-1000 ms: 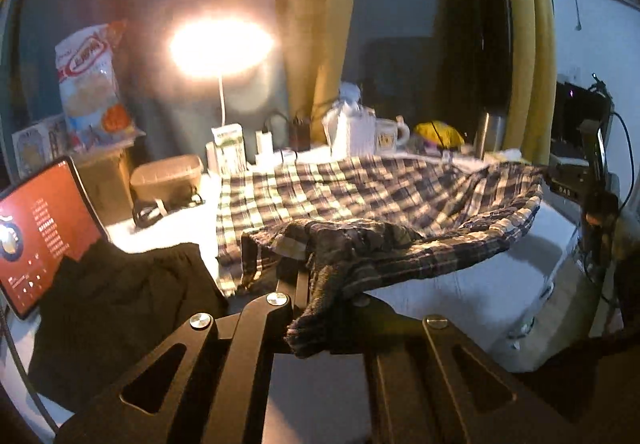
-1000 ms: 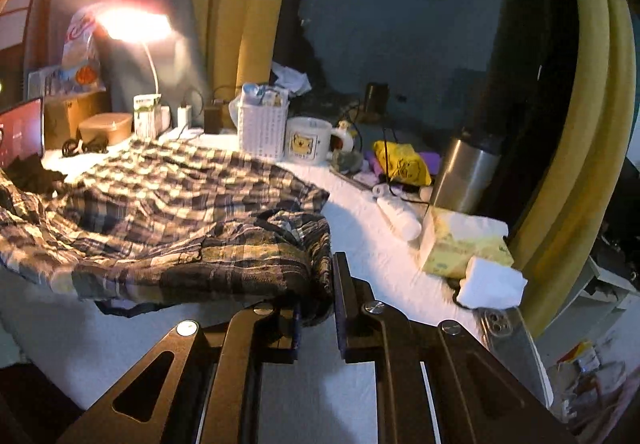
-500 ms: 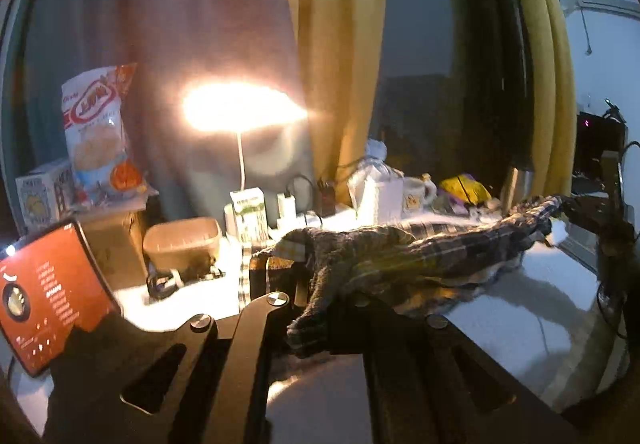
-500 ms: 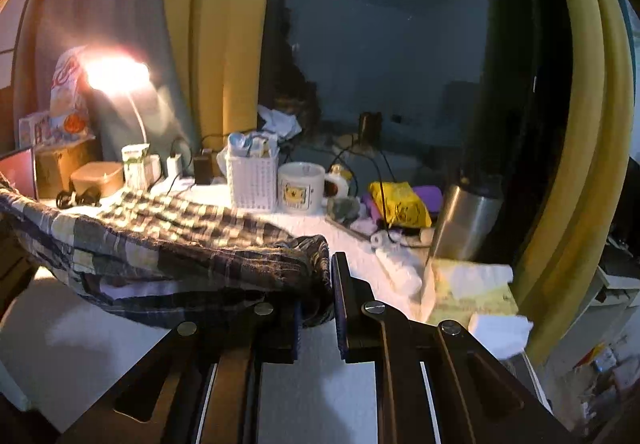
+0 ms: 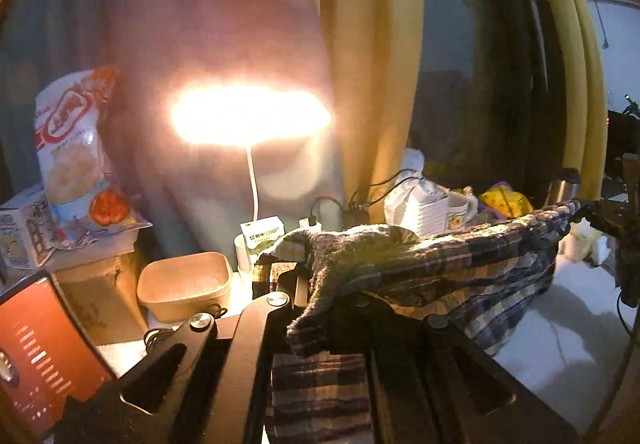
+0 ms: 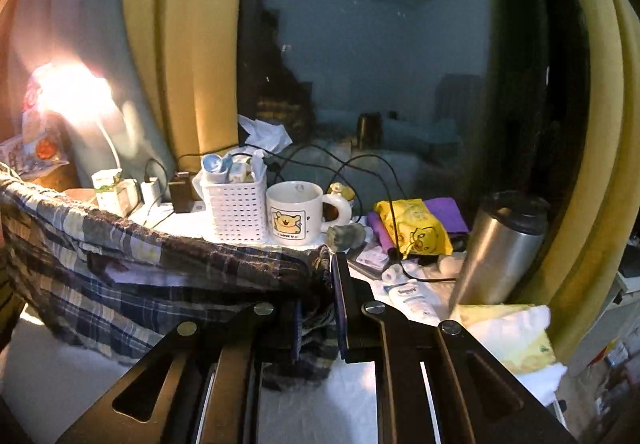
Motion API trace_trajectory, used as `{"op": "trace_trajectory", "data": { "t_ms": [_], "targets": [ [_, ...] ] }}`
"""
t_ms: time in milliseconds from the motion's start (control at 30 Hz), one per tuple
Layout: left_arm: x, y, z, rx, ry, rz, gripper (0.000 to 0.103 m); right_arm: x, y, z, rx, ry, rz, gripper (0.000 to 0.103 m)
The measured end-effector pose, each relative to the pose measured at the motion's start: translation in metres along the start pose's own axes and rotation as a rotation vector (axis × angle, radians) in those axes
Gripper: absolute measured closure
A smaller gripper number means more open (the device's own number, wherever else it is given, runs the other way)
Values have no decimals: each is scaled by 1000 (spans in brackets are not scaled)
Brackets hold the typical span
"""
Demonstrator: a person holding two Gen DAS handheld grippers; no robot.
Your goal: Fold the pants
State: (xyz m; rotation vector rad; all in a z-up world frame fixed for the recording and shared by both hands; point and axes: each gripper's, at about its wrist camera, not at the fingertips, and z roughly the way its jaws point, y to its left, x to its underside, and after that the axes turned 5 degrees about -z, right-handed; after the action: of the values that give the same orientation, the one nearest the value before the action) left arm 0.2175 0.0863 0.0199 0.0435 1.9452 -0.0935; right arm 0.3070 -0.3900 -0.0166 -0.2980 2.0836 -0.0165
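Observation:
The plaid pants (image 5: pixel 452 268) hang in the air as a band stretched between both grippers, above the white table (image 5: pixel 568 356). My left gripper (image 5: pixel 320 284) is shut on one end of the cloth, which bunches over its fingers and drapes down between them. In the right wrist view the pants (image 6: pixel 120 264) run off to the left, and my right gripper (image 6: pixel 320 284) is shut on the other end, with cloth pinched between its pads. The other gripper (image 5: pixel 612 216) shows at the far right of the left wrist view.
Along the table's back stand a lit lamp (image 5: pixel 250 116), a beige tub (image 5: pixel 184 284), a white basket (image 6: pixel 236 208), a bear mug (image 6: pixel 296 212), a yellow packet (image 6: pixel 416 224) and a steel flask (image 6: pixel 496 244). A red-screen tablet (image 5: pixel 40 356) leans at left. Tissues (image 6: pixel 508 328) lie at right.
Both grippers lifted the pants off the table and carried them toward the back; the spread-out cloth now hangs as a band between them. Both grips held.

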Motion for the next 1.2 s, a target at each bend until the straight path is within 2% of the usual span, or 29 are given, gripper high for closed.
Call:
{"op": "trace_trajectory", "data": {
  "t_ms": [267, 500, 600, 633, 733, 767, 800, 833, 867, 900, 933, 967, 1200],
  "targets": [
    [-1, 15, 79, -3, 79, 1, 101, -12, -3, 66, 0, 62, 38, 90],
    [15, 29, 146, -19, 199, -42, 101, -11, -2, 131, 3, 143, 50, 90],
    [28, 35, 173, -52, 262, -64, 100, -8, -1, 153, -5, 174, 62, 90],
    [32, 37, 179, -69, 277, -72, 96, -7, 1, 162, -3, 183, 59, 90],
    [39, 46, 194, -95, 319, -93, 93, -5, 5, 179, 7, 209, 56, 90],
    [41, 47, 196, -107, 329, -93, 87, -4, 6, 183, 6, 215, 57, 90],
    [42, 49, 197, -128, 330, -94, 79, -4, 7, 187, 9, 223, 56, 84],
    [42, 52, 198, -154, 327, -102, 62, -4, 8, 191, 25, 230, 52, 80],
    [42, 57, 197, -163, 323, -118, 44, -4, 8, 193, 45, 232, 51, 67],
    [41, 62, 196, -171, 317, -133, 37, -4, 7, 194, 55, 232, 56, 46],
    [39, 67, 192, -189, 305, -145, 30, -4, 4, 195, 58, 226, 71, 38],
    [38, 71, 190, -206, 297, -150, 30, -4, 2, 194, 59, 220, 80, 35],
    [35, 76, 149, -217, 288, -155, 29, -8, -2, 178, 83, 206, 97, 35]
  ]
}}
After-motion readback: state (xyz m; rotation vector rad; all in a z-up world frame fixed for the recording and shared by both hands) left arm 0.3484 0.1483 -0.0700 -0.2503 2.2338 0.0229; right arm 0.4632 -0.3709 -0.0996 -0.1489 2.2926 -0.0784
